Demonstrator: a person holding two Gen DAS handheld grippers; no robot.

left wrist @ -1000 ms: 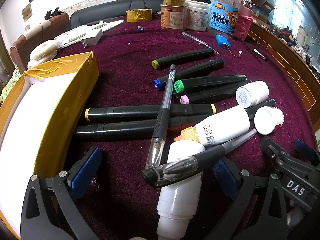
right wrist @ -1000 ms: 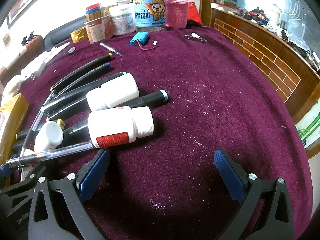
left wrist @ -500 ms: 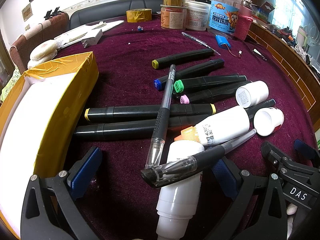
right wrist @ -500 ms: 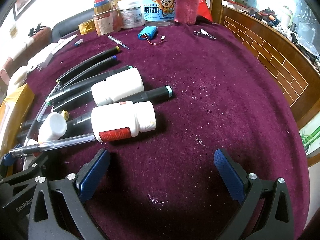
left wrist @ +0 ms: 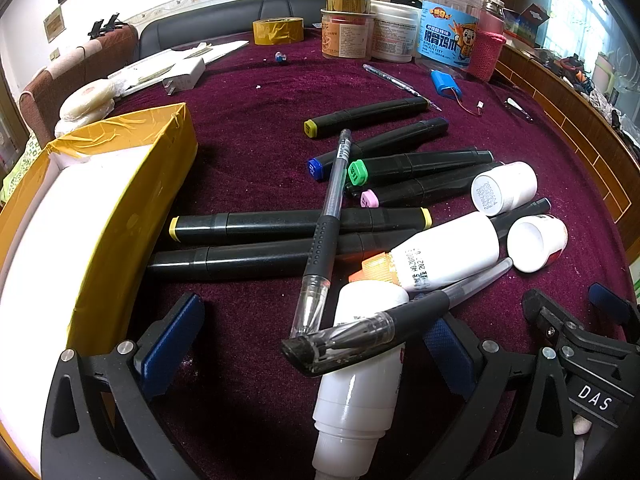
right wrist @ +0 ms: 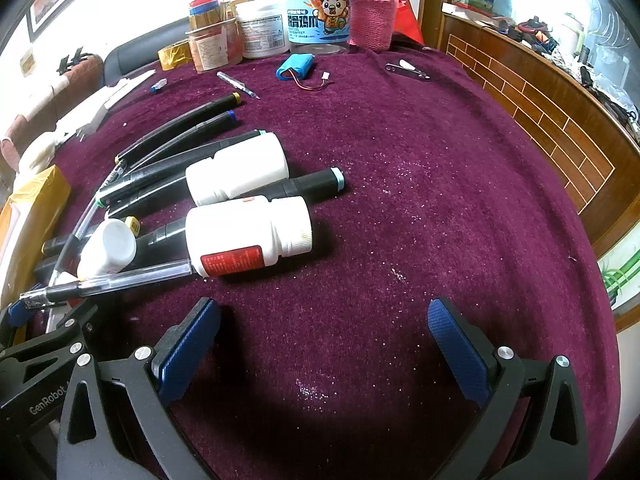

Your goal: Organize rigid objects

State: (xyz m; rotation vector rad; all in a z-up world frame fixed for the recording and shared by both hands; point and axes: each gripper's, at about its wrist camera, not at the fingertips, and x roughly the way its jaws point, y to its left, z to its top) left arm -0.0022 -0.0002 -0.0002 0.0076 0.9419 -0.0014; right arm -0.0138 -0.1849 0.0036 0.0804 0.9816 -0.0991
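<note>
Several black markers (left wrist: 300, 222) and two gel pens lie heaped on the maroon cloth. One clear pen (left wrist: 360, 330) rests across a white bottle (left wrist: 360, 364) that lies between the open fingers of my left gripper (left wrist: 308, 348). A white bottle with an orange cap (left wrist: 444, 252) lies just beyond. In the right wrist view a white bottle with a red label (right wrist: 248, 236) and another white bottle (right wrist: 236, 170) lie ahead and left of my open right gripper (right wrist: 324, 340), which holds nothing.
A yellow-taped box with a white inside (left wrist: 92, 204) stands at the left. Jars and tubs (left wrist: 448, 28), a tape roll (left wrist: 278, 31) and a blue battery pack (right wrist: 295, 67) sit at the far edge. A wooden brick-pattern ledge (right wrist: 560, 120) runs along the right.
The right gripper has drawn back and shifted slightly, so the bottles sit farther ahead in its view. The left gripper and the pile have stayed put.
</note>
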